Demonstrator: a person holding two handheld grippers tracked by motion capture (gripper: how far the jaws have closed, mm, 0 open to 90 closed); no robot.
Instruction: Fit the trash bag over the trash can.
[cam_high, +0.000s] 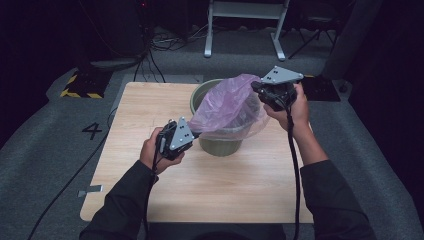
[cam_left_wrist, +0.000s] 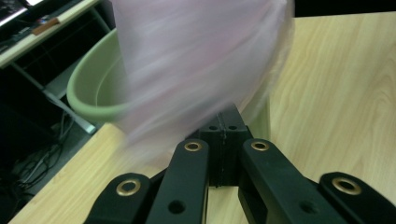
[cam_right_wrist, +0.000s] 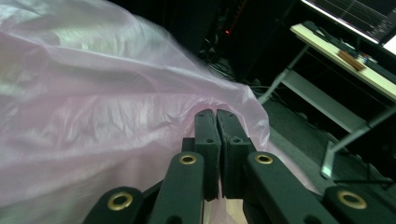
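Note:
A translucent pink plastic bag is stretched over a green round bin that stands at the back middle of the wooden table. My left gripper is at the bin's near left side, shut on the bag's lower corner. In the left gripper view the jaws are pressed together under the blurred bag, with the bin's rim to the left. My right gripper is up at the bin's far right, shut on the bag's upper edge. The right gripper pinches the pink film.
A white desk frame stands on the grey floor behind the table, with cables beside it. A yellow-and-black striped block lies off the table's far left corner. A number 4 is marked on the floor at the left.

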